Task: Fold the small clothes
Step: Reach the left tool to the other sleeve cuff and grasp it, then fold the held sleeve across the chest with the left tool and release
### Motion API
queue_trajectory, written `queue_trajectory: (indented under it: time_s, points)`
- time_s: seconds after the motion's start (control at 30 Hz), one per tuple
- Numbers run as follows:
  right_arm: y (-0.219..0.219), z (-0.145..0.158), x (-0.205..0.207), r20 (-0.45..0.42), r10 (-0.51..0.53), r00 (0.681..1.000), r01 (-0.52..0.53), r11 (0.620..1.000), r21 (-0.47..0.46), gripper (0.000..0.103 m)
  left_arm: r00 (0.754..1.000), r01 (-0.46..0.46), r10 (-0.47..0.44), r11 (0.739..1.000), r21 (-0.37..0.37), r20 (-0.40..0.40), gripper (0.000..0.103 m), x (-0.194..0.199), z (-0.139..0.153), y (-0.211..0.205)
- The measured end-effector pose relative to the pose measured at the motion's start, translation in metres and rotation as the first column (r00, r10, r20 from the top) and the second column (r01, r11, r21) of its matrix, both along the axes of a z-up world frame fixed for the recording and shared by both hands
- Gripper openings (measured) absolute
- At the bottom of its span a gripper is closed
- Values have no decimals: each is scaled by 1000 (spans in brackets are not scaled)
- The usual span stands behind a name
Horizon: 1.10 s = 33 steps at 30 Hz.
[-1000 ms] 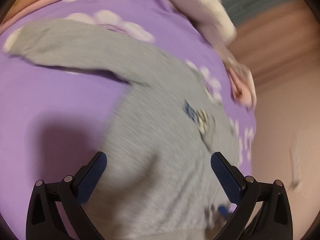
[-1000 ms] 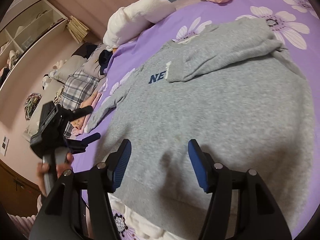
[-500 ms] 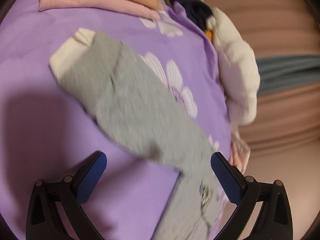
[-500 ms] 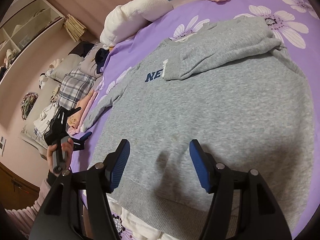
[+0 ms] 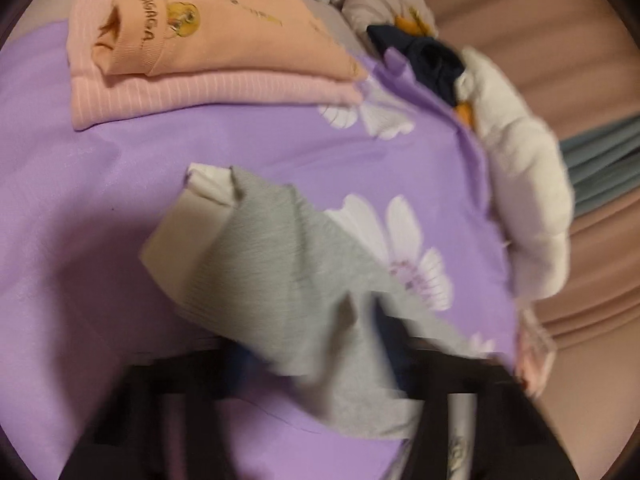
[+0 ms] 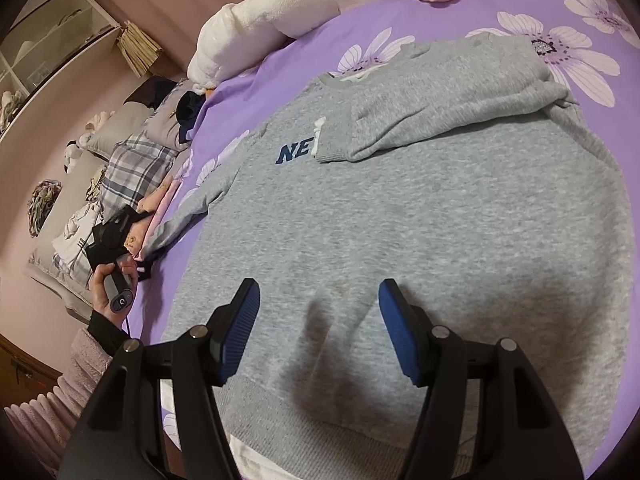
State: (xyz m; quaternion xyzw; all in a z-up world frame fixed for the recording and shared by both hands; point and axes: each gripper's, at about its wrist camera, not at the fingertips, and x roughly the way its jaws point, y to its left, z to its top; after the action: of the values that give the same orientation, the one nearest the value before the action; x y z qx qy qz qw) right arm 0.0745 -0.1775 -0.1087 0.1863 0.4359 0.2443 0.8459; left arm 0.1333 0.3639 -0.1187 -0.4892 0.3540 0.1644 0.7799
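Looking along both tools, we see the grey sweatshirt (image 6: 420, 208) spread flat on the purple flowered bedspread (image 6: 460, 12), one sleeve folded across its chest and the other sleeve (image 5: 272, 264) stretched out toward the stack of folded pink tops (image 5: 208, 64). Our left gripper (image 5: 316, 360), blurred, has just been closing, and that sleeve's grey cloth lies between its narrowed jaws. Our right gripper (image 6: 318, 328) hangs over the hem, its jaws apart and empty.
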Motion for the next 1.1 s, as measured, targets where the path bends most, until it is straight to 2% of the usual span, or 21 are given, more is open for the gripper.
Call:
queue_trajectory:
  time_s: [0.03, 0.13, 0.27, 0.37, 0.4, 0.43, 0.53, 0.6, 0.77, 0.83, 0.87, 0.93, 1.0, 1.03, 1.07, 1.1]
  points:
    - [-1, 0, 0, 2, -1, 1000, 1, 1000, -1, 63, 999, 11, -10, 1000, 14, -35, 13, 3, -2, -1]
    - [-5, 0, -1, 5, -9, 1000, 9, 1000, -1, 63, 996, 43, -35, 993, 108, -79, 11, 7, 10, -14]
    - [-17, 1, -3, 11, -35, 999, 35, 999, 18, 63, 990, 139, -132, 956, 260, -45, 8, 14, 51, -49]
    - [-28, 2, -6, 13, -52, 999, 51, 998, 38, 63, 973, 219, -231, 891, 397, -17, 8, 23, 91, -93]
    - [-31, 2, -8, 15, -57, 998, 57, 997, 45, 63, 961, 247, -275, 858, 450, -3, 8, 26, 107, -116]
    - [-33, 2, -9, 16, -62, 998, 61, 997, 52, 63, 951, 268, -309, 836, 479, 8, 8, 30, 117, -133]
    - [-40, 0, -13, 17, -74, 997, 72, 995, 68, 63, 908, 339, -418, 770, 540, 26, 8, 39, 137, -187]
    - [-44, -1, -15, 12, -80, 997, 79, 994, 80, 63, 877, 390, -481, 734, 556, 20, 8, 48, 140, -217]
    - [-56, -4, -20, 5, -104, 995, 103, 990, 97, 63, 790, 520, -613, 638, 567, -35, 8, 63, 127, -290]
    - [-62, -5, -22, 3, -118, 993, 117, 988, 100, 63, 744, 585, -665, 601, 545, -66, 8, 66, 112, -314]
    - [-65, -5, -23, 0, -124, 992, 124, 987, 101, 63, 710, 628, -699, 577, 522, -82, 8, 65, 105, -323]
    - [-70, -7, -24, -14, -133, 991, 134, 985, 105, 63, 663, 686, -738, 532, 496, -126, 8, 65, 92, -340]
    - [-72, -8, -25, -21, -137, 990, 138, 985, 106, 63, 616, 731, -767, 474, 491, -178, 15, 62, 78, -352]
    - [-73, -7, -25, -22, -139, 990, 140, 984, 106, 64, 604, 742, -774, 460, 489, -190, 26, 60, 76, -353]
    - [-73, -6, -25, -24, -139, 990, 141, 984, 107, 64, 601, 745, -775, 455, 488, -194, 47, 59, 75, -354]
    - [-73, -6, -24, -27, -139, 990, 141, 984, 112, 65, 602, 744, -775, 459, 486, -191, 59, 54, 76, -350]
